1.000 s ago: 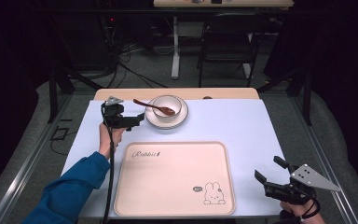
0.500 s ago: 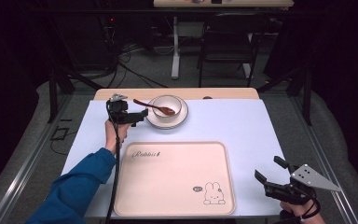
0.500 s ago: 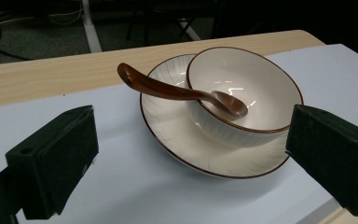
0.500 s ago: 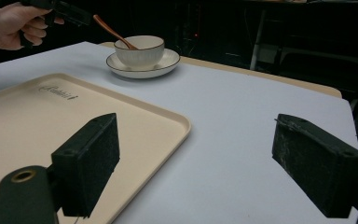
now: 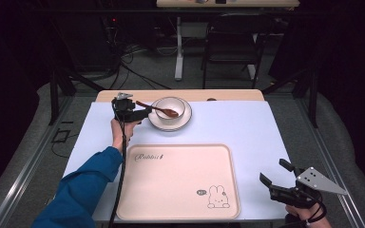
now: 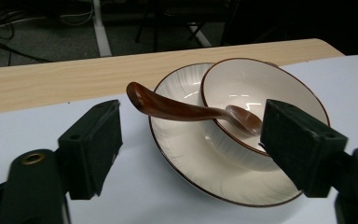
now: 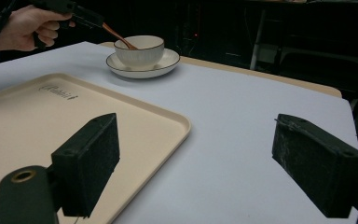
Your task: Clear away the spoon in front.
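A white table in a dark room

The left gripper, jaws just closing but not yet touching, reaches the brown spoon at upper middle; the right gripper gapes wide, lower right.

We note a brown glossy spoon lying tilted, its scoop end resting inside a white bowl and its handle passing out over the bowl's rim, the curved handle tip raised clear above the plate's edge. The bowl is cream-white with a thin dark rim and stands upright on a matching ribbed plate, set toward the plate's far side. Plate and bowl sit at the far edge of the counter, beyond the tray.
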`<state>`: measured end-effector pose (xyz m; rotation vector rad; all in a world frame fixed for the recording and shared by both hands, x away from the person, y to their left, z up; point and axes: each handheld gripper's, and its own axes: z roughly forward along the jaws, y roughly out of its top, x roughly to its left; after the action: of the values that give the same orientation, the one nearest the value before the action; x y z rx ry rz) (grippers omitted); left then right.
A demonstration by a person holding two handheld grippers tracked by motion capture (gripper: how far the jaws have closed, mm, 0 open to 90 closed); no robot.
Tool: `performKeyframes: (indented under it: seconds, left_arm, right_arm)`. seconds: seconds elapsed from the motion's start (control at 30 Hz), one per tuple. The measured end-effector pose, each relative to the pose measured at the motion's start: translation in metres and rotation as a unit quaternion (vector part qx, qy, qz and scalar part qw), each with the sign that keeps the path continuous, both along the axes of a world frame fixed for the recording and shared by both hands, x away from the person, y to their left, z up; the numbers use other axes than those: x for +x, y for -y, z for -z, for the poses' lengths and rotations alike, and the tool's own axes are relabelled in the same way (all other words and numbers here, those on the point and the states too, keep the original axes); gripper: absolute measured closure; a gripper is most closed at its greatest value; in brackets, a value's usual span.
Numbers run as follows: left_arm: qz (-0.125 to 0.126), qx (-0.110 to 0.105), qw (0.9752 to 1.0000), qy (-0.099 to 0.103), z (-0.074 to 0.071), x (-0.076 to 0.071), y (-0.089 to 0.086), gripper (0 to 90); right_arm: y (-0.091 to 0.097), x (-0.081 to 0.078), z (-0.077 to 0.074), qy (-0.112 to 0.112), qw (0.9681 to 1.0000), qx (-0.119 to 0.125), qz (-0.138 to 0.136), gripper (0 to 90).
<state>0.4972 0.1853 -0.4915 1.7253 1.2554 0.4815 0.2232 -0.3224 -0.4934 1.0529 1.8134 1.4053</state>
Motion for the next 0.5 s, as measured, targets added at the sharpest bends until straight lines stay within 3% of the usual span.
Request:
performKeyframes:
  seconds: [0.1,0.3,0.4,0.5]
  left_arm:
    - [-0.007,-0.014,0.9999,0.003,0.002,0.004,0.000,24.5]
    - [-0.021,-0.010,0.9997,0.011,0.004,0.009,0.002,34.0]
    - [-0.027,-0.011,0.9996,0.006,0.007,0.013,0.002,42.6]
    - [-0.027,-0.020,0.9994,0.005,0.010,0.015,0.002,45.6]
  right_arm:
    - [0.000,0.000,0.000,0.000,1.0000,-0.001,0.000,14.0]
    - [0.000,0.000,0.000,0.000,1.0000,-0.001,0.000,14.0]
    - [0.000,0.000,0.000,-0.001,1.0000,-0.001,0.000,14.0]
    - [0.000,0.001,0.000,-0.001,1.0000,-0.001,-0.001,14.0]
